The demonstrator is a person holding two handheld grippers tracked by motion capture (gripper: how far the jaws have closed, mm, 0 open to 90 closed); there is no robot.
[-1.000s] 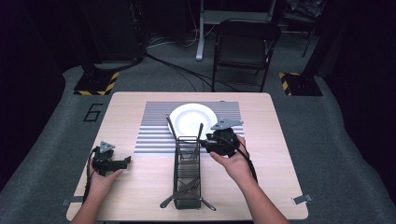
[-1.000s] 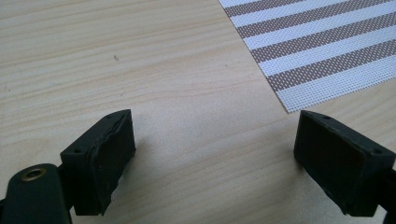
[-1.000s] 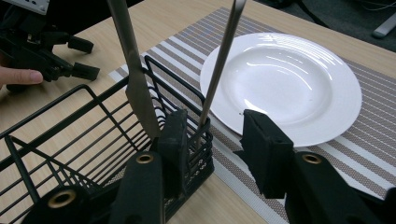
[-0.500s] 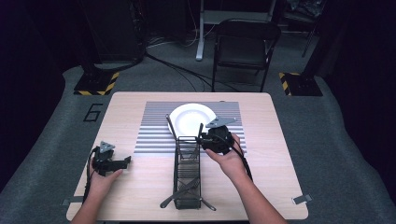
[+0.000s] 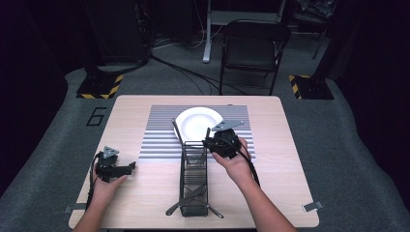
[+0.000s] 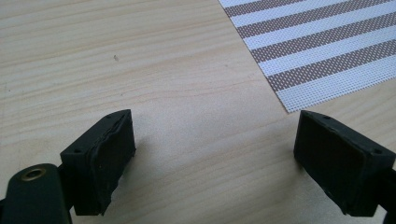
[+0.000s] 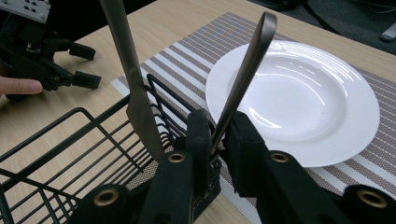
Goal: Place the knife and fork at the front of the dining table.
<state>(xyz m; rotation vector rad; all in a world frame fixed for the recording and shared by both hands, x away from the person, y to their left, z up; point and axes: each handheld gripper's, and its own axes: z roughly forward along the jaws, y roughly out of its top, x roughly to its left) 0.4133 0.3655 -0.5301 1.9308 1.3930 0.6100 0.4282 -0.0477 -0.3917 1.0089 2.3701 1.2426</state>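
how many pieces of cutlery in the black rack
4: at the rack's far end a free handle and a gripped handle, the right tool just having closed on it; two crossed pieces at its near end. More may be hidden.

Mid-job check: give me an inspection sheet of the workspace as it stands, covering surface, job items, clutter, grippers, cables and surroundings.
Surface: wooden table with a striped placemat.
Job's things: black wire basket holding cutlery; two handles stick up at its far end. White plate on the placemat, nothing on it.
Clutter: nothing seen.
Grippers: right gripper has just been closing and is clamped on the utensil handle that leans over the plate. Left gripper open, nothing between the jaws, low over bare wood.
Cables: one trails from each gripper along the forearm; more run across the floor behind.
Surroundings: dark folding chair, grey floor, hazard-striped bases.
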